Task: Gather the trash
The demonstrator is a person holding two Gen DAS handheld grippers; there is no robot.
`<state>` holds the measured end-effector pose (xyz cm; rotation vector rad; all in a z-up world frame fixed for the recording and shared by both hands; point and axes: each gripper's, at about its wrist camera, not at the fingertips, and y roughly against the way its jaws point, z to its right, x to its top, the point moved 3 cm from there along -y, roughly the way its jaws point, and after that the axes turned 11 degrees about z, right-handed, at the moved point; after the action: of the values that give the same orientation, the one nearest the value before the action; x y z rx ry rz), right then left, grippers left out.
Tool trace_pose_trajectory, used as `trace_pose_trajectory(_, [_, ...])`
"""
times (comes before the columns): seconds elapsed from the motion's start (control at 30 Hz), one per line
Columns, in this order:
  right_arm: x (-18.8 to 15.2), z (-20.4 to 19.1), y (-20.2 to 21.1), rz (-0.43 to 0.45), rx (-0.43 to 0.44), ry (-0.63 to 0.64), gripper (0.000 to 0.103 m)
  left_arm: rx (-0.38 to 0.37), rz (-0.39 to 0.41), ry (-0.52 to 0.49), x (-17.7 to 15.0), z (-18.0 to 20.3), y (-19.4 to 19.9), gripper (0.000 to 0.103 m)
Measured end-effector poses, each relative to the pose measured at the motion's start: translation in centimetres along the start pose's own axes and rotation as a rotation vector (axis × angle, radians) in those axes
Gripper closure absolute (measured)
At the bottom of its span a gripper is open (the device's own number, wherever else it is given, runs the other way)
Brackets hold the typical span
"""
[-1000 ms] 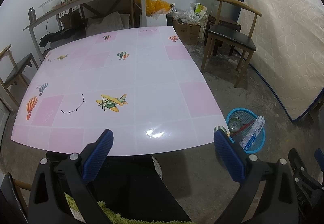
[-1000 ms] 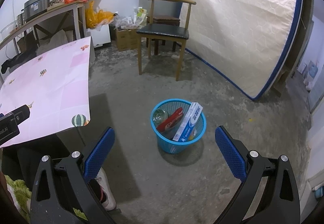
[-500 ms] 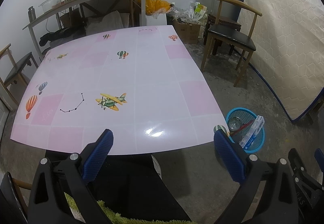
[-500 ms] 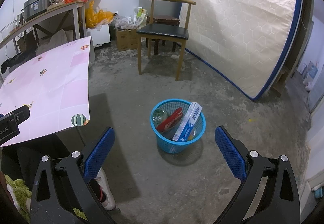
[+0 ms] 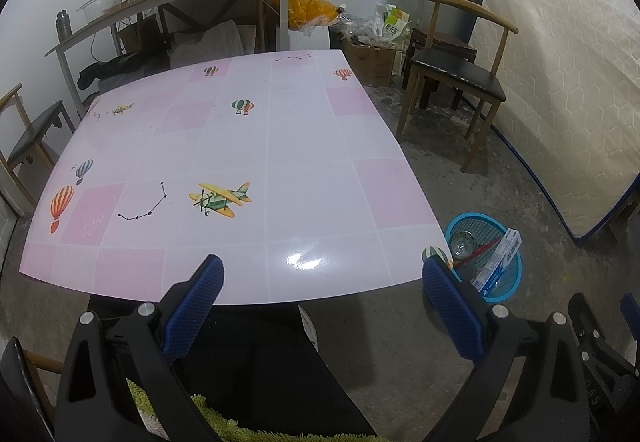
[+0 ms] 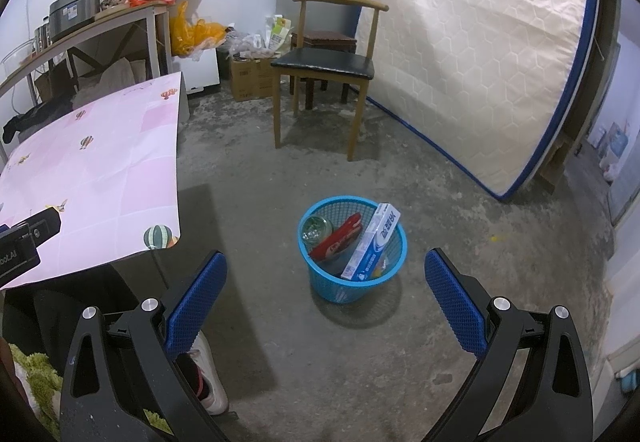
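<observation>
While both grippers stand with their blue-padded fingers spread wide and nothing between them, the trash sits gathered in a blue mesh basket (image 6: 352, 274) on the concrete floor (image 6: 460, 210). In the right wrist view the right gripper (image 6: 326, 292) frames that basket, which stands at the centre of the frame, slightly above the fingertips. Inside it lean a white and blue carton (image 6: 374, 242), tilted with its upper end poking over the rim at the right, a red packet (image 6: 338, 240) lying diagonally beside it, and a clear glass jar (image 6: 316, 230) at the left against the wall of the basket.

From the left wrist view the left gripper (image 5: 322, 288) hangs over the near edge of the counter (image 5: 320, 178), whose pink and white checked cover shows printed balloons and a yellow aeroplane. The same basket (image 5: 508, 286) appears at the lower right of that frame, on the floor just past the counter's near right corner, with the carton (image 5: 498, 262) again sticking above its rim.

A wooden chair (image 6: 328, 66) with a black seat stands in the upper middle of the right wrist view, well apart from the basket, and a quilted mattress (image 6: 480, 54) leans upright at the upper right. At the lower left of that frame a white shoe (image 6: 210, 382) of the person shows on the floor.
</observation>
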<state>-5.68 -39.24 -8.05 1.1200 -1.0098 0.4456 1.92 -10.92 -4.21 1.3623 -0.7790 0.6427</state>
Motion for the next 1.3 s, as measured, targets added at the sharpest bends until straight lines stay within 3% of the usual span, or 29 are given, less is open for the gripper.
trace_pose_trajectory(1.3, [-0.03,0.08,0.04,0.001,0.004,0.002,0.008,-0.004,-0.006,0.005,-0.16,0.26,0.28,0.006])
